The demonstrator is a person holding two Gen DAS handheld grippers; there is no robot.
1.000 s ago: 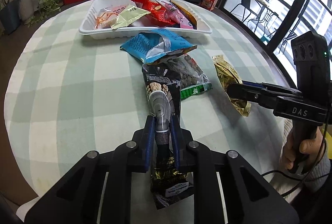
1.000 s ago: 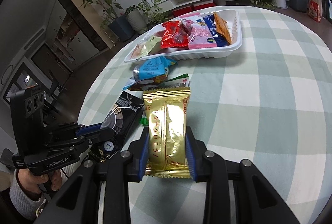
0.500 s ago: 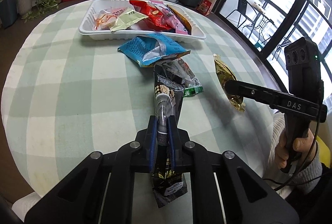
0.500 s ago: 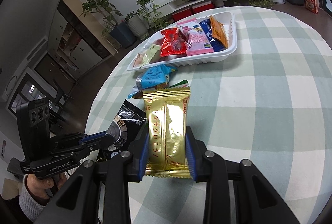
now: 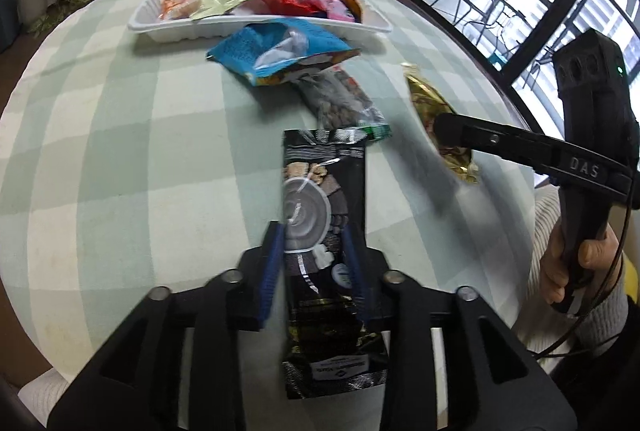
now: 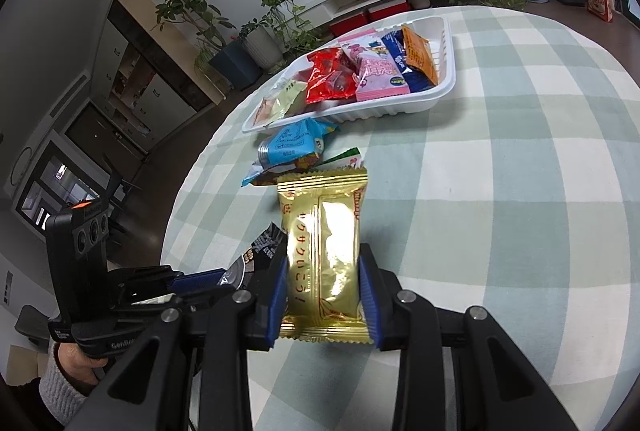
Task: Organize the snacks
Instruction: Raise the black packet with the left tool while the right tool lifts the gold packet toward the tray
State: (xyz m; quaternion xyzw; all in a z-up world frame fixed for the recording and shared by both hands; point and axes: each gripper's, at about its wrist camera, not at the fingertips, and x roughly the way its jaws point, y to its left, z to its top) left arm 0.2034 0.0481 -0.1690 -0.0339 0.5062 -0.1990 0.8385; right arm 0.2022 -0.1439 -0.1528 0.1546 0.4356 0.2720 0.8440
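A black snack packet (image 5: 324, 159) lies flat and lengthwise between the fingers of my left gripper (image 5: 311, 231). Its jaws are opening, and the pads stand at the packet's sides without squeezing it. In the right wrist view the left gripper (image 6: 224, 275) shows low on the left, with a corner of the black packet (image 6: 264, 247). My right gripper (image 6: 323, 263) is shut on a gold foil packet (image 6: 324, 231) held above the table. Its jaws are just starting to ease open, with the pads still on the packet's sides. The left wrist view shows that gold packet (image 5: 430, 103) edge-on.
A white tray (image 5: 160, 27) with several snack packets stands at the far side of the round checked table. A blue packet (image 5: 280, 47) and a clear green-ended packet of nuts (image 5: 340, 103) lie in front of it. The table edge and a hand are close on the right.
The left jaws have spread apart. The black packet, pinched narrow and edge-on before, now lies broad and flat between them. The right gripper still holds the gold packet in place.
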